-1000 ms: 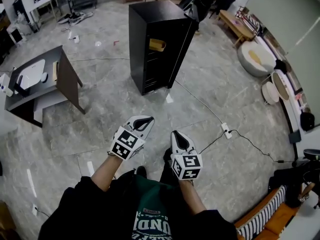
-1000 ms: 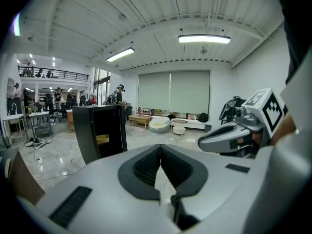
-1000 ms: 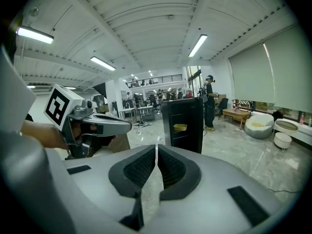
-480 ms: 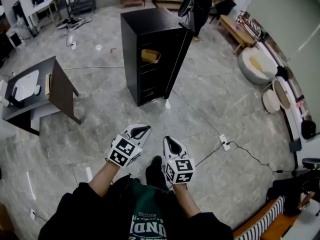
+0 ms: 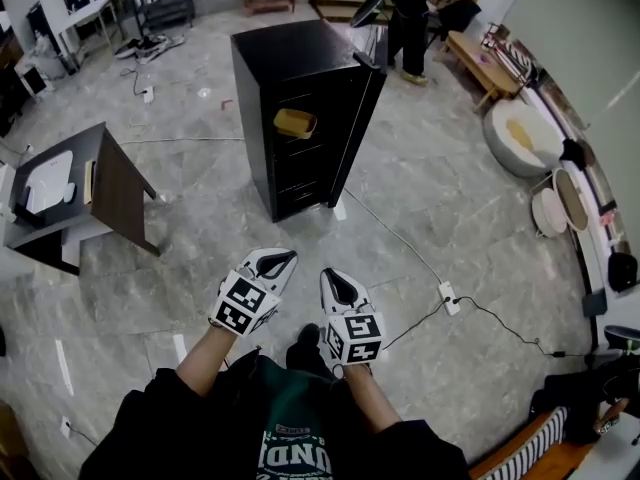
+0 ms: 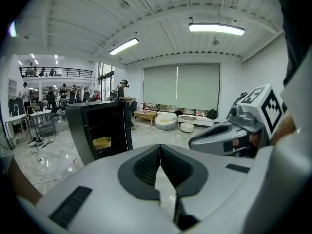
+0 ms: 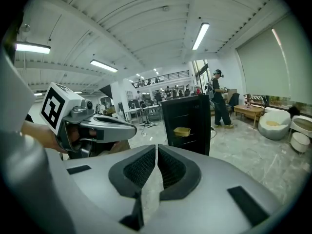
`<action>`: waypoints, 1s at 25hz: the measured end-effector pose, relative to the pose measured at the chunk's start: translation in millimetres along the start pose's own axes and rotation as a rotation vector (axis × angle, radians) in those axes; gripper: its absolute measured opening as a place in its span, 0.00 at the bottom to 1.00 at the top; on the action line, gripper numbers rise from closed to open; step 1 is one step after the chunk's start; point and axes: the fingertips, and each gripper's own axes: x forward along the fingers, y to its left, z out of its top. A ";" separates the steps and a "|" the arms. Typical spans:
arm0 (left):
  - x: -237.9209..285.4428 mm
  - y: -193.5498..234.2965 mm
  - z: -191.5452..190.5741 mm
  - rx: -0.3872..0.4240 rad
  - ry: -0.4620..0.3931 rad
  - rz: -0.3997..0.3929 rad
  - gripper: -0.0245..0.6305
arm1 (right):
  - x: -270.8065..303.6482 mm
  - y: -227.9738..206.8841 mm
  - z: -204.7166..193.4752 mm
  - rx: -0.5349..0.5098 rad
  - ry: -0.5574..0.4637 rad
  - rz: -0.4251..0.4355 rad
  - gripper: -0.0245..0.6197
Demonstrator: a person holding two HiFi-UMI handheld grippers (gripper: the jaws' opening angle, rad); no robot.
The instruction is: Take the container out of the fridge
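Both the left claw [image 5: 278,258] and right claw [image 5: 335,276] are closed, empty, well short of the container [image 5: 295,123] straight ahead in the fridge [image 5: 300,58].

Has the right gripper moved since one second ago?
Yes. The right gripper went forward, toward the fridge: the floor power strip, level with its tip before, now lies behind it.

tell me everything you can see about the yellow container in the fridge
The container is a small, shallow yellow tub with a lipped rim, plastic by the look, with no lid visible. It sits upright inside the open black fridge, in its upper part, near the front. Nothing but the fridge touches it; its contents cannot be made out.
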 end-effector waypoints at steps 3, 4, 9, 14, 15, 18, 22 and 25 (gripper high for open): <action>11.9 8.8 7.0 -0.006 -0.001 0.018 0.06 | 9.7 -10.4 7.8 -0.006 0.002 0.020 0.10; 16.0 12.3 9.4 -0.008 0.000 0.025 0.06 | 13.2 -14.1 10.9 -0.007 0.001 0.026 0.10; 39.9 26.7 22.2 -0.020 0.005 0.061 0.06 | 29.9 -37.7 20.7 -0.016 0.007 0.058 0.10; 54.1 39.3 25.7 -0.046 0.010 0.097 0.06 | 48.1 -49.5 28.8 -0.042 0.028 0.102 0.10; 56.5 41.8 25.7 -0.049 0.012 0.102 0.06 | 51.2 -51.0 30.3 -0.044 0.029 0.108 0.10; 64.9 51.4 28.9 -0.057 0.013 0.119 0.06 | 60.6 -56.8 34.0 -0.047 0.035 0.122 0.10; 79.9 68.5 30.0 -0.066 0.029 0.135 0.06 | 74.0 -67.1 40.3 -0.047 0.046 0.126 0.10; 96.3 84.8 35.3 -0.053 0.031 0.125 0.06 | 89.7 -78.8 46.7 -0.042 0.048 0.115 0.10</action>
